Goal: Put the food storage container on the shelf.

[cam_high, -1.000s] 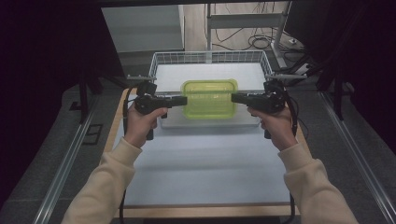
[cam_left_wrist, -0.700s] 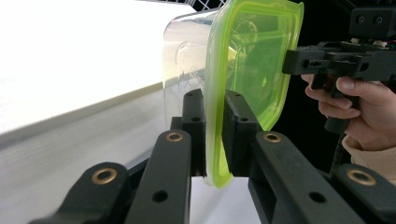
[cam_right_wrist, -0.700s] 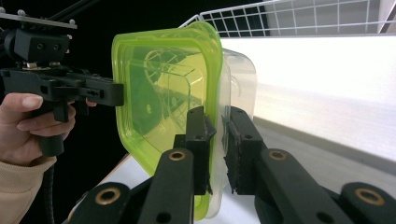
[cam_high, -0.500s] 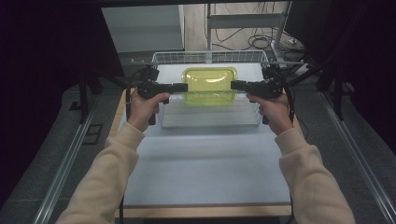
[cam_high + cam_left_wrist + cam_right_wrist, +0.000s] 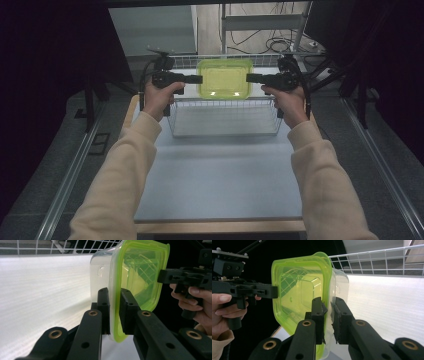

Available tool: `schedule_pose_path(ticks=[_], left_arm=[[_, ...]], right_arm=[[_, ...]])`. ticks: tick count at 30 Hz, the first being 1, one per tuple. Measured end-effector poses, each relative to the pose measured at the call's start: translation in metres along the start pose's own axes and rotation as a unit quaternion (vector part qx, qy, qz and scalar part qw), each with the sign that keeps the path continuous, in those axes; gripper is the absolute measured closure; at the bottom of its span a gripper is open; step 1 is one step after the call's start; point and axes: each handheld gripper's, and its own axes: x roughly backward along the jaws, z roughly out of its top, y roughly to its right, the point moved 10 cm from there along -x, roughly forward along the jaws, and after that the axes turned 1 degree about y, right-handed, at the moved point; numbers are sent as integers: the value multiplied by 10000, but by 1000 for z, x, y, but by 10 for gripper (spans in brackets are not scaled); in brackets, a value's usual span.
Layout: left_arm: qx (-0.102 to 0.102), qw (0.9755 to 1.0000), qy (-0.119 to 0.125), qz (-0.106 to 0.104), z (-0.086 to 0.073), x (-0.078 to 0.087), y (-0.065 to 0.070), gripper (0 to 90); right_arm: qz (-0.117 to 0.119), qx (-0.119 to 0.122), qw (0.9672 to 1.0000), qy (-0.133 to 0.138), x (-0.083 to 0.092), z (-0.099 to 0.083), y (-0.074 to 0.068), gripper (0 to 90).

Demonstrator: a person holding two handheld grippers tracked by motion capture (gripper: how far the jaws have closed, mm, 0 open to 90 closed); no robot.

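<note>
Green-lidded container is held above the wire basket, rim clamped by left claw and right claw; uneven pull could slip the thin rim free

A pale grey table with a light wooden edge along its near and left sides carried the scene. A white wire basket stood directly on its far half, centred between left and right, with its base resting on the tabletop. The nearer half of the surface was plain grey. Dark carpeted floor with metal rails flanked the table on both sides.
</note>
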Motion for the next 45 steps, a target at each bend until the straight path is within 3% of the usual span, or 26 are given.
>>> schedule_pose_path(ticks=[12,17,25,29,34,37,41,45], left_arm=[[315,9995,-37,0,5,-18,-18,797],[422,9991,2,8,8,-19,-22,794],[491,9987,105,117,12,-25,-29,734],[482,9986,141,186,12,-29,-31,679],[426,9986,129,292,10,-34,-34,553],[384,9985,184,349,11,-36,-34,391],[259,9983,258,464,13,-32,-34,243],[104,9981,350,487,13,-22,-29,203]], right_arm=[[-244,-218,9993,-174,-16,4,21,796],[-205,-332,9991,-162,-22,7,25,791],[-383,-223,9989,-150,-28,8,30,743],[-469,-179,9987,-128,-32,8,33,700],[-762,-20,9966,-301,-37,2,40,552],[-851,-13,9959,-313,-38,1,41,469],[-892,-75,9959,-136,-32,6,41,412],[-867,39,9962,67,-20,11,36,385]])
